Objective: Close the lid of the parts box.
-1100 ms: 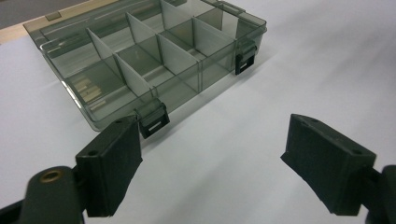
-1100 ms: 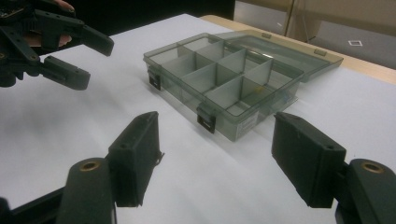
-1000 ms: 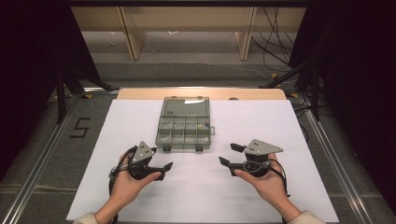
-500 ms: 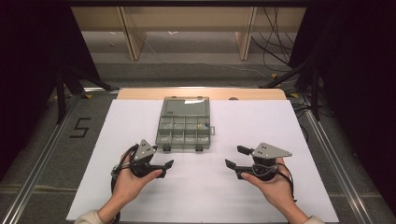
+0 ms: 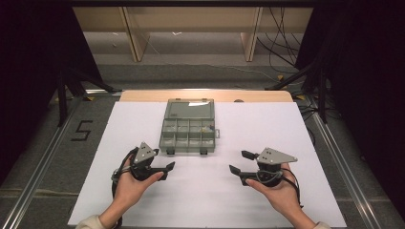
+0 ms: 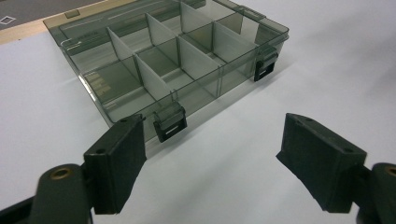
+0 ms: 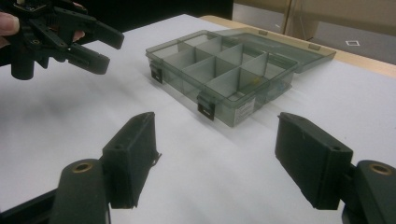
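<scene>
The left gripper (image 5: 168, 169) and right gripper (image 5: 239, 162) hover low over the white table sheet (image 5: 143, 124), jaws wide apart, holding nothing. The clear grey plastic compartment box (image 5: 187, 132) lies between and beyond them, lid open.

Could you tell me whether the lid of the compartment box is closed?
No, the compartment box lies with its lid folded back flat on the table, its dividers exposed from above.

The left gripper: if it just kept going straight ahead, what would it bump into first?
Probably the compartment box: the left gripper, fingers open, points at its near corner by a black latch.
</scene>
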